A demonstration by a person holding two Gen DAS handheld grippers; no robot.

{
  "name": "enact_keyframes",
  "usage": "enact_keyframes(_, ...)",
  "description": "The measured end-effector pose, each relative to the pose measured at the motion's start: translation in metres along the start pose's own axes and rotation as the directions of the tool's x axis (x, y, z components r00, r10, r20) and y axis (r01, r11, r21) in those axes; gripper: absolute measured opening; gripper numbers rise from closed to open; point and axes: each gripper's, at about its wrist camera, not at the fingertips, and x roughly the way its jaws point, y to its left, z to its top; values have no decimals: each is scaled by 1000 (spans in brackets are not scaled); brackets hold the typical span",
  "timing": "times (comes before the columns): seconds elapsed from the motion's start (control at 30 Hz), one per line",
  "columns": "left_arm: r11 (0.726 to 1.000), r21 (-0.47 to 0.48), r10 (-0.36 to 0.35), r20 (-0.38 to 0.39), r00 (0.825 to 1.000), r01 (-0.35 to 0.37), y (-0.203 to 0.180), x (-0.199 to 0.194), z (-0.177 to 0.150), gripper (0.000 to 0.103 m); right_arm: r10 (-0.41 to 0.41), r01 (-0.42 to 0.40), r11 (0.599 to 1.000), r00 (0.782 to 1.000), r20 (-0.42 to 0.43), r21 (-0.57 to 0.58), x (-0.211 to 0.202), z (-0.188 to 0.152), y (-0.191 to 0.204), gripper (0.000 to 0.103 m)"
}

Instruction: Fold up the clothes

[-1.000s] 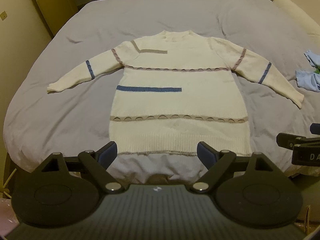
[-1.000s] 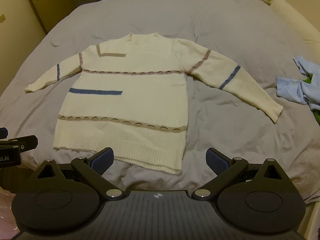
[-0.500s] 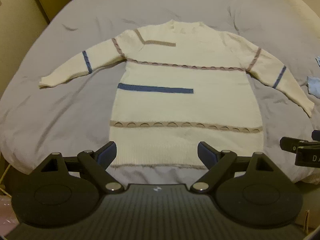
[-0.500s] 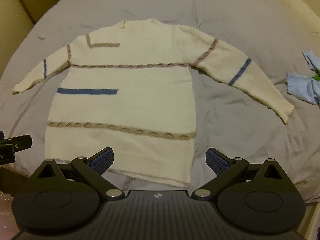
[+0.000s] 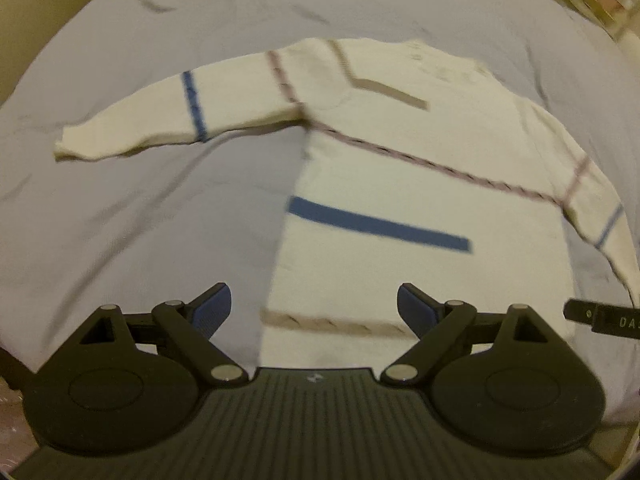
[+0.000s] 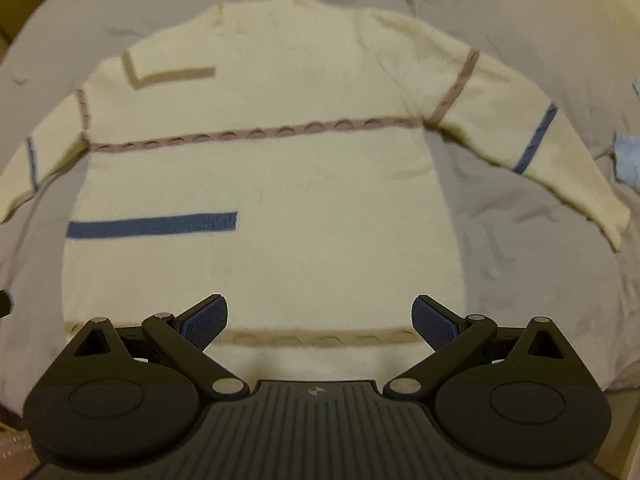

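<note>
So, both tools spread wide w/ nothing held, left tool (image 5: 314,306) & right tool (image 6: 320,316); sweater (image 6: 280,184) is soft, floppy knit — I'd pinch a cuff.

Dim, yellowish light; perhaps motion-blurred, edges bowed.

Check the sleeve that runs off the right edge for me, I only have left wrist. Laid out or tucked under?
Observer: Laid out. In the right wrist view that sleeve stretches away from the sweater body, with its cuff flat on the bedcover.
Operator: Right gripper holding anything?
Observer: No. The right gripper is open and empty, above the lower tan stripe.
Operator: Anything near that cuff?
Observer: A light blue garment at the frame edge, apart from the sleeve.
</note>
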Motion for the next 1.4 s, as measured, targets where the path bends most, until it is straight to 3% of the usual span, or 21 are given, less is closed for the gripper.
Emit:
enact_keyframes(0.2,984,-178,11,-10,1000,-13,82,56,22,84,-21,22,998,1000,-19,51,51,22,24,101)
enact_keyframes(0.3,965,-259,30,13,999,-25,121,79,32,75,-29,29,998,1000,6,57,67,33,33,101)
enact_keyframes(0.53,911,-404,108,41,993,-82,190,120,58,75,-28,25,997,999,35,71,103,71,56,101)
enact_keyframes(0.67,870,-484,151,78,986,-95,227,135,72,76,-21,18,998,999,44,60,119,91,69,101)
enact_keyframes(0.77,822,-559,193,95,977,-108,254,146,80,76,-22,21,999,999,41,33,129,101,77,101)
enact_keyframes(0.83,787,-606,228,112,967,-115,270,151,84,76,-23,22,1000,999,33,19,134,103,79,101)
enact_keyframes(1.03,717,-685,321,157,934,-131,295,176,99,78,-15,15,1000,1000,-3,-3,149,104,69,101)
enact_keyframes(1.07,708,-696,323,168,931,-120,296,180,100,72,-10,10,1000,1000,-5,-1,150,104,64,101)
enact_keyframes(1.17,725,-686,275,212,938,-58,295,186,107,12,-1,1,1000,1000,-1,14,150,104,45,101)
enact_keyframes(1.2,734,-678,257,221,941,-41,294,188,109,5,1,-1,1000,1000,1,19,150,105,38,101)
enact_keyframes(1.3,779,-627,231,277,933,-7,279,173,117,4,-3,2,999,1000,18,47,146,106,12,101)
enact_keyframes(1.4,843,-527,147,412,899,104,237,133,131,4,-9,6,996,1000,27,92,141,107,-18,101)
